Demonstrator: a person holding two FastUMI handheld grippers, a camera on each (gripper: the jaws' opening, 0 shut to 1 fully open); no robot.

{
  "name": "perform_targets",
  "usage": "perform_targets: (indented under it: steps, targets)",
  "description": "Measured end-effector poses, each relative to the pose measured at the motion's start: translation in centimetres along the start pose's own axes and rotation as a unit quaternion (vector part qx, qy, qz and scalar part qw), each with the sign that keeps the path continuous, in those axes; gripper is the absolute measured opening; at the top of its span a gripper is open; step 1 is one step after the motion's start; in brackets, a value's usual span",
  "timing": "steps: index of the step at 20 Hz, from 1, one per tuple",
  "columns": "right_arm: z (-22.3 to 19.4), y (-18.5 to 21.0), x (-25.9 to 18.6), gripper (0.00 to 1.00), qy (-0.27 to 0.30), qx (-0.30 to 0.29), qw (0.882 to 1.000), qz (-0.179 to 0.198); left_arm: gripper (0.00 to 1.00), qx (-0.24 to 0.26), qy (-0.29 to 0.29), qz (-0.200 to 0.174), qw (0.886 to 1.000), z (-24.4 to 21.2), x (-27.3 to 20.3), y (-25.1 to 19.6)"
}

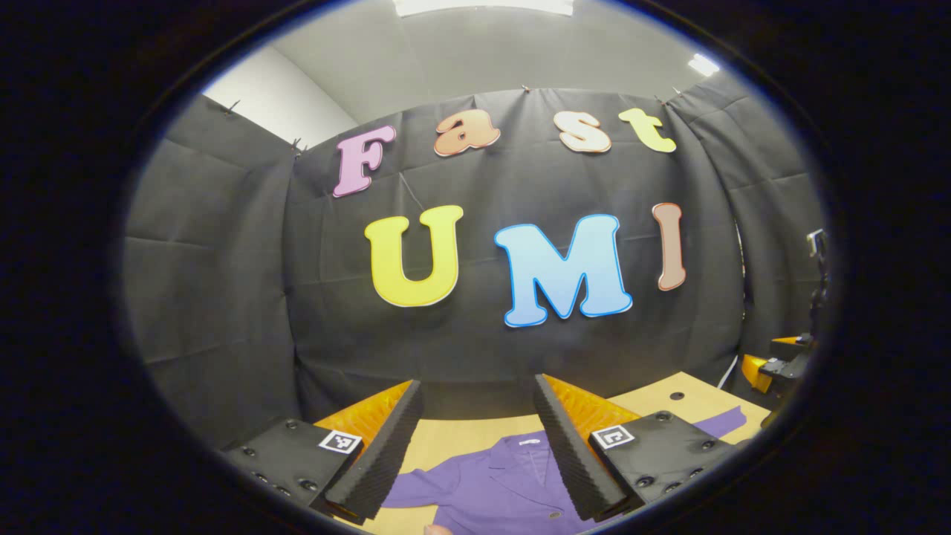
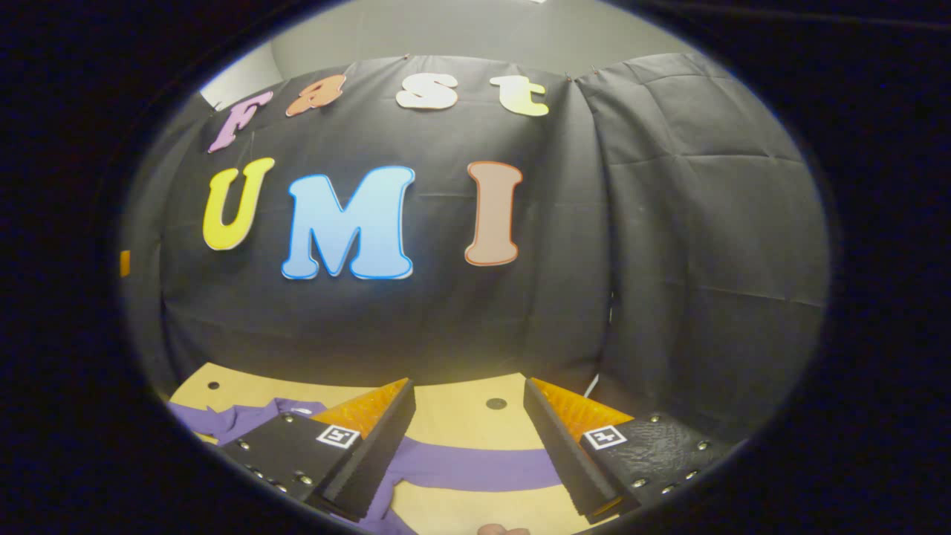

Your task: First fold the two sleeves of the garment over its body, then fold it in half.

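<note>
Garment [image 1: 505,487], purple, flat on tabletop [image 1: 461,435] below and ahead of left gripper [image 1: 475,446], jaws spread, empty. Sleeve [image 2: 475,468] outstretched between fingers of right gripper [image 2: 468,449], likewise released. Neither sleeve folded; halving pending.

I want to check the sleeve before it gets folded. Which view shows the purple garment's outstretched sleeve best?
The right gripper view: the purple fabric garment's sleeve lies flat across the wooden table, between the open right gripper. The left gripper view shows mainly collar and body, plus one sleeve tip.
</note>
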State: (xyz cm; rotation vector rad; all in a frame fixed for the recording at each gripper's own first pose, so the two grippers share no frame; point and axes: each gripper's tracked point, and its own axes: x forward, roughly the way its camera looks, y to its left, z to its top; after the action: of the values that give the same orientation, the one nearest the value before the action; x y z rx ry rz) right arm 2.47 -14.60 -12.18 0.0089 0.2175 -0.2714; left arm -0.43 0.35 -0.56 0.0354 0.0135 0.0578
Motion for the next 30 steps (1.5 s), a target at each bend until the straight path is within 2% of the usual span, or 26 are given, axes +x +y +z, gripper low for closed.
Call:
perform_targets:
  steps: [6, 7, 8, 12, 21, 30]
  targets:
    - [-5.4, -4.5, 3.6, 0.94, 0.052, 0.006, 0.998, -0.038, 0.97, 0.012, 0.012, 0.012, 1.0, -0.7, -0.3, 0.2]
    - [-6.6, -5.1, 4.0, 0.89, 0.062, 0.008, 0.997, -0.043, 0.97, 0.014, 0.014, 0.014, 1.0, -0.8, -0.4, 0.3]
    - [-7.5, -5.6, 4.4, 0.94, 0.073, 0.009, 0.996, -0.047, 0.97, 0.016, 0.015, 0.015, 1.0, -0.7, -0.4, 0.1]
    - [-11.6, -7.4, 6.3, 0.94, 0.114, 0.014, 0.991, -0.063, 0.97, 0.018, 0.022, 0.024, 0.999, -1.0, -0.5, 0.0]
    - [-21.7, -10.2, 9.3, 0.94, 0.224, 0.008, 0.971, -0.082, 0.97, 0.018, 0.038, 0.046, 0.998, -1.8, -0.8, 0.5]
    - [-27.6, -10.9, 10.8, 0.94, 0.301, 0.02, 0.95, -0.077, 0.97, 0.011, 0.059, 0.056, 0.997, -3.1, -1.0, 0.3]
